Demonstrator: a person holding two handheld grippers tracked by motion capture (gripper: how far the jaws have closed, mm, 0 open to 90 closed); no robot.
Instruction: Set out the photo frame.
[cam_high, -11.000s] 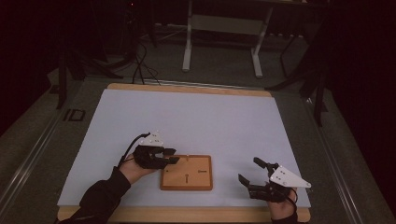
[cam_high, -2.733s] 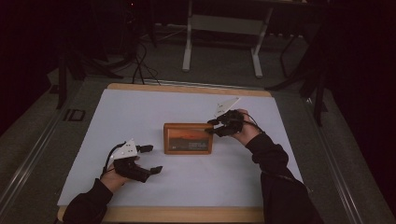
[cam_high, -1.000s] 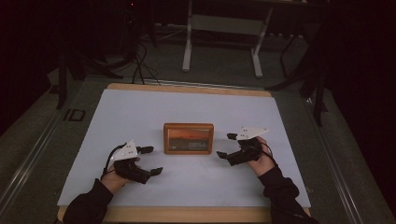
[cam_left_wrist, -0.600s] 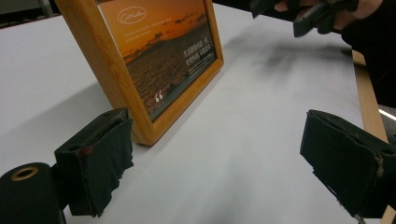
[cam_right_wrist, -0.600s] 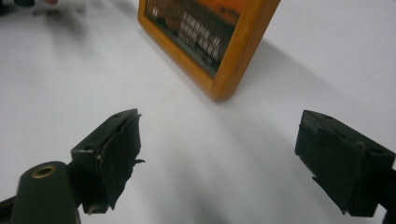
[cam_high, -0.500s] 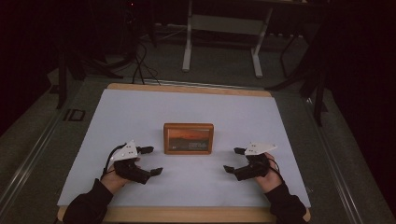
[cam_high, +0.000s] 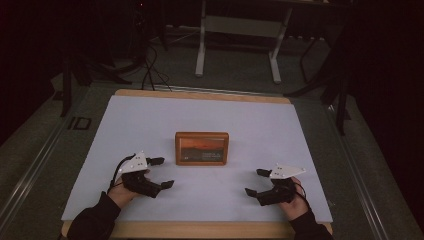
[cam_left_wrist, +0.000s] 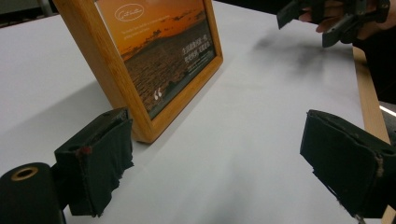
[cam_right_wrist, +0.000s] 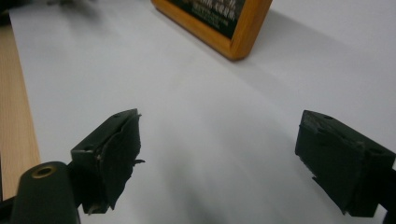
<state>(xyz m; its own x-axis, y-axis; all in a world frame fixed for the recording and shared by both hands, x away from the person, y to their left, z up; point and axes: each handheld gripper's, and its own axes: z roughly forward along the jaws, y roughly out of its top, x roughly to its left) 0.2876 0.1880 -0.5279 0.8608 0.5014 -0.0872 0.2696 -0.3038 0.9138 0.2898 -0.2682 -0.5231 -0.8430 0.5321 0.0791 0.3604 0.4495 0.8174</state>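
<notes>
A wooden picture frame (cam_high: 202, 148) stands upright near the middle of the white-topped table (cam_high: 260, 125), its sunset photograph facing the near edge. The left claw (cam_high: 162, 173) sits at the near left, just beside the frame's near left corner but apart from it, jaws spread wide with nothing between them. The right claw (cam_high: 256, 182) sits at the near right, well apart from the frame, jaws likewise spread wide and holding nothing. In the left gripper view the frame leans slightly back on the table.
</notes>
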